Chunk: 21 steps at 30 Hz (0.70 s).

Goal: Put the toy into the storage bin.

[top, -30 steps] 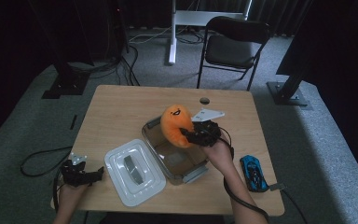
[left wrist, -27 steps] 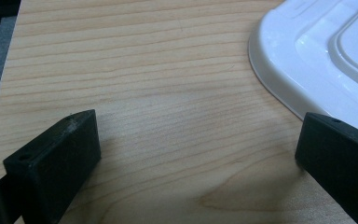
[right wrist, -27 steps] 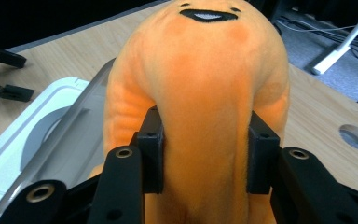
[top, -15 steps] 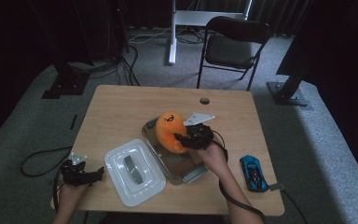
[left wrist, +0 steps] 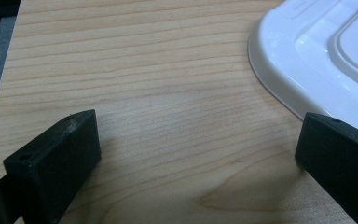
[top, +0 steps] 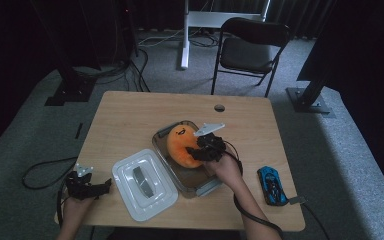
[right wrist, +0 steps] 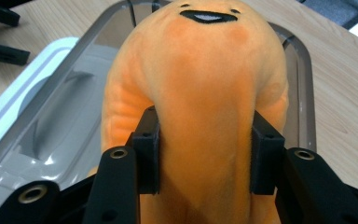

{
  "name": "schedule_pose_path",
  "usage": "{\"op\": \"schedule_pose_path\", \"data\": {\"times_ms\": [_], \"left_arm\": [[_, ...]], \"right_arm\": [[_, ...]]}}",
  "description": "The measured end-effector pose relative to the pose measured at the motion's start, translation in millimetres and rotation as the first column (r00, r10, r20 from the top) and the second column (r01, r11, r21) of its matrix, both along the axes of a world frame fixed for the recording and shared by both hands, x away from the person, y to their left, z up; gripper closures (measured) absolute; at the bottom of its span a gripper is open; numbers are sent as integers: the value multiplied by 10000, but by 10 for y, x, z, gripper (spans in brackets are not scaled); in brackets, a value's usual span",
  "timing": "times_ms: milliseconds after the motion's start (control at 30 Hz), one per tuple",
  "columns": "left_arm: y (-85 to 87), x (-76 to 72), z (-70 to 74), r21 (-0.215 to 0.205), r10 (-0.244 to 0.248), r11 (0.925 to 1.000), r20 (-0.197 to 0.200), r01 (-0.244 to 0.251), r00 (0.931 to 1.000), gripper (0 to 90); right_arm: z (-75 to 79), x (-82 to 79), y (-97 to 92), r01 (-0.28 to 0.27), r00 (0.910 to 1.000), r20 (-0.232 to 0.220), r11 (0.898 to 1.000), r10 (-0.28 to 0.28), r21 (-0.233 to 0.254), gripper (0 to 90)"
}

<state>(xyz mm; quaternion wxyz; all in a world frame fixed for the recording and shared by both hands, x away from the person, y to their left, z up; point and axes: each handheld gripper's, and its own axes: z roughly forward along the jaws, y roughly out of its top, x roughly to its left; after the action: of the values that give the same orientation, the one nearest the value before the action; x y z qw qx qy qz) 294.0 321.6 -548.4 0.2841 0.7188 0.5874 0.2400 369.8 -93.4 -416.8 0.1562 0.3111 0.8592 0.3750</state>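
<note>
One white lid (top: 144, 183) lies beside the clear bin (top: 206, 177).

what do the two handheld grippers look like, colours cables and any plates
Both are black. The right gripper carries a light grey three-cornered plate on top and trails a black cable back along the forearm. The left gripper has a smaller grey plate and a dark cable running off the table edge. Up close, the pads are blocky, matte black, with round screw holes behind.
</note>
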Motion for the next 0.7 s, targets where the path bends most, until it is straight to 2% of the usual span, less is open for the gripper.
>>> {"op": "schedule_pose_path", "data": {"times_ms": [167, 533, 700], "left_arm": [[0, 0, 0, 3, -1, 10000, -1, 1, 10000, 3], [1, 0, 1, 6, -7, 10000, -9, 7, 10000, 3], [0, 0, 0, -1, 0, 10000, -4, 0, 10000, 3]], "right_arm": [[1, 15, 24, -78, 9998, -167, 9999, 75, -149, 524], [-23, 51, 97, -562, 9951, -863, 9943, 484, -901, 373], [-40, 73, 136, -583, 9925, -1142, 9912, 447, -1188, 315]]}}
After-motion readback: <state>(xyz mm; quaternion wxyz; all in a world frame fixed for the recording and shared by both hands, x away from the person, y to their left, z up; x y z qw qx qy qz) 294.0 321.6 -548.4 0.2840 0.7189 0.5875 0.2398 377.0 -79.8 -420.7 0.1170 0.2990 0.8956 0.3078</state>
